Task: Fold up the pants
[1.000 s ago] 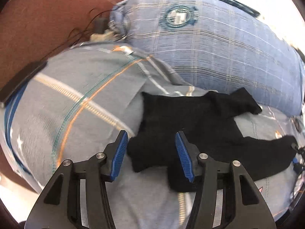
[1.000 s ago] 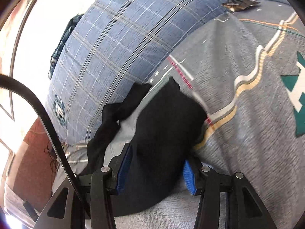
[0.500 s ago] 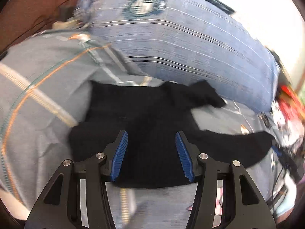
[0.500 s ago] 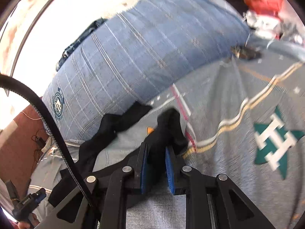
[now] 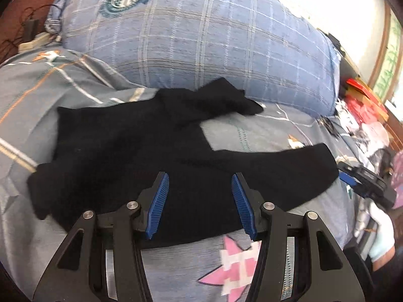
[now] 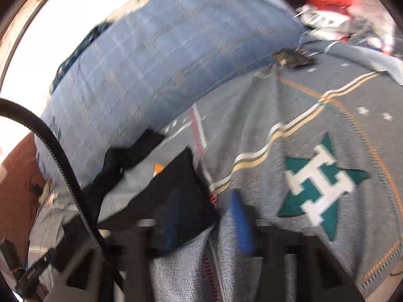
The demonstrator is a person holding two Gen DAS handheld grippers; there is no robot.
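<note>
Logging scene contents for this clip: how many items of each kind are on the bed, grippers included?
Black pants: 1
Blue plaid pillow: 1
Grey patterned bedsheet: 1
Grippers: 2, the left gripper and the right gripper
Total: 5

The pants (image 5: 141,156) are a matt black cloth with a soft, slightly fuzzy look, lying on a bed sheet (image 5: 254,136) of grey printed cloth whose weave looks coarse at the bottom of the right wrist view. The pillow (image 5: 201,37) at the top is smooth blue checked cloth. The left hand-held gripper (image 5: 200,202) is matt black plastic with ribbed blue pads (image 5: 158,205) and shiny metal screws.
</note>
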